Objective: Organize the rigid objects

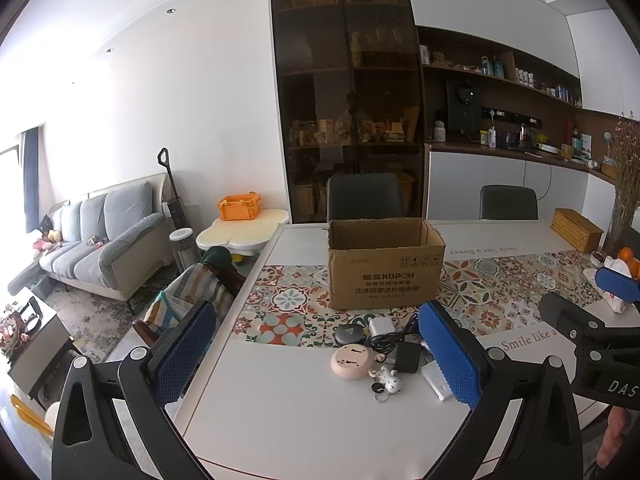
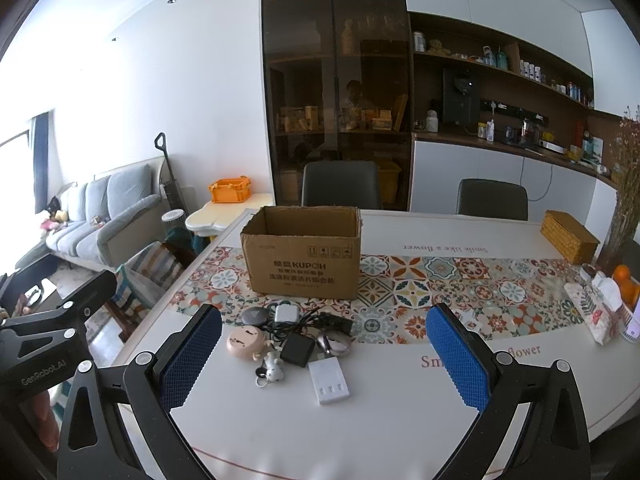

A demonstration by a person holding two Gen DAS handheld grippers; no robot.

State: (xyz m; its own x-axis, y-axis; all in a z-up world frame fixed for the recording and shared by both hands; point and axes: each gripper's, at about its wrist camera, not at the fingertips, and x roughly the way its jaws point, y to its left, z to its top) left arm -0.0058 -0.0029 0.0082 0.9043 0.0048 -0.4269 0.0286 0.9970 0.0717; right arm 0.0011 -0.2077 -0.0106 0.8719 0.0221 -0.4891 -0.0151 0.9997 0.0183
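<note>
An open cardboard box (image 1: 384, 264) (image 2: 304, 256) stands on the patterned runner. In front of it lies a cluster of small items: a pink round device (image 1: 351, 362) (image 2: 244, 341), a dark round puck (image 1: 347, 335) (image 2: 254, 316), a white charger (image 1: 380, 326) (image 2: 286, 313), a black adapter (image 1: 407, 356) (image 2: 297, 349) with tangled cable, a keyring figure (image 1: 388, 378) (image 2: 273, 367), a white flat charger (image 2: 329, 380) and a grey mouse (image 2: 334, 344). My left gripper (image 1: 320, 356) is open above the near table edge. My right gripper (image 2: 326, 356) is open, framing the cluster.
A woven box (image 1: 576, 229) (image 2: 570, 236), oranges (image 2: 624, 280) and a tissue pack (image 2: 588, 312) sit at the table's right end. Two dark chairs (image 2: 340, 184) stand behind the white table (image 2: 360, 432). A chair with striped cloth (image 1: 188, 296) stands at the left edge.
</note>
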